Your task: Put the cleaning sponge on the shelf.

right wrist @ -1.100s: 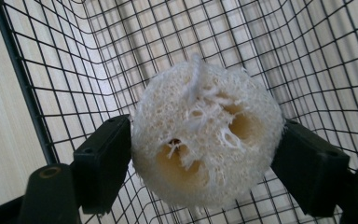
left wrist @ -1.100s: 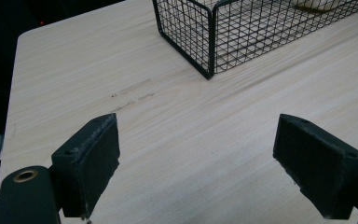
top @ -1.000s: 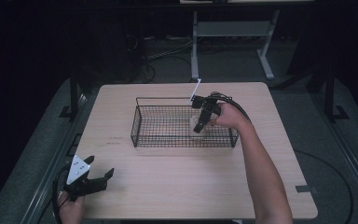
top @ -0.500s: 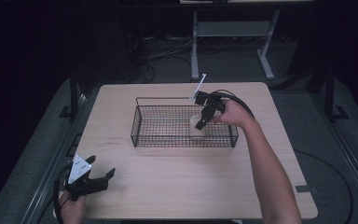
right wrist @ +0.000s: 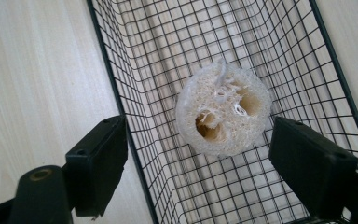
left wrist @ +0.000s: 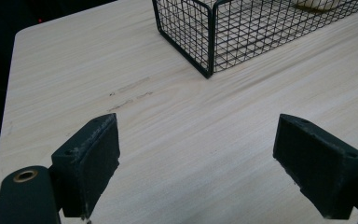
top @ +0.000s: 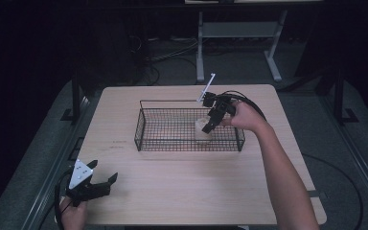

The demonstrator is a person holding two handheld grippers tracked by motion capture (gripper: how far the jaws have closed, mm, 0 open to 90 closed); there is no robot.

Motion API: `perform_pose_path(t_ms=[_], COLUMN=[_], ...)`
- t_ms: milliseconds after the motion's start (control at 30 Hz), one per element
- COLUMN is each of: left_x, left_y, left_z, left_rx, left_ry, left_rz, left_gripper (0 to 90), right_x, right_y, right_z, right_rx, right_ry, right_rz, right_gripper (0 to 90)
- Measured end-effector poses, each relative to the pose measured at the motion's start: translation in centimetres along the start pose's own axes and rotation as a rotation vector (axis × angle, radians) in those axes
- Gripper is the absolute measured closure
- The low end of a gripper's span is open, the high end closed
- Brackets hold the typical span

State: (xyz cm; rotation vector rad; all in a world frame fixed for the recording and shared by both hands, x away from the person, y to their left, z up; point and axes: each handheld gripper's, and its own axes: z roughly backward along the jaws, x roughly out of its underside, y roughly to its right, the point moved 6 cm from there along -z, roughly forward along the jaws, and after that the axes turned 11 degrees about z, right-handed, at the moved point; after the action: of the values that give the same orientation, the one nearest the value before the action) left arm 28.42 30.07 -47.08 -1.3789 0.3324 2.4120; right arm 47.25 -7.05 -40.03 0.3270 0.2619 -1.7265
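Right tool [right wrist: 198, 154] wide open over loofah [right wrist: 223, 109] in wire basket [right wrist: 121, 100].

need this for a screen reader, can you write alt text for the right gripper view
A pale round loofah slice with two holes lies on the floor of a black wire basket, seen from above between the right gripper's two open black jaws, untouched by either jaw. The basket stands on a light wooden table.
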Motion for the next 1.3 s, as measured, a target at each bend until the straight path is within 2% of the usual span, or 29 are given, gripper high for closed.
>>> perform_pose_path(t_ms=[533, 1300], left_x=[0.0, 0.0], left_y=[0.1, 0.2], left_z=[0.0, -0.1], left_rx=[0.003, 0.001], left_ry=[0.002, -0.001], left_rz=[-0.001, -0.01], left_gripper=[13.7, 13.7], right_x=[-0.3, 2.4], right_y=[-2.7, -5.2], right_z=[1.0, 0.6], right_rx=[-0.002, -0.027], right_ry=[-0.03, 0.006], right_rz=[0.067, 0.045], right_gripper=[18.8, 18.8])
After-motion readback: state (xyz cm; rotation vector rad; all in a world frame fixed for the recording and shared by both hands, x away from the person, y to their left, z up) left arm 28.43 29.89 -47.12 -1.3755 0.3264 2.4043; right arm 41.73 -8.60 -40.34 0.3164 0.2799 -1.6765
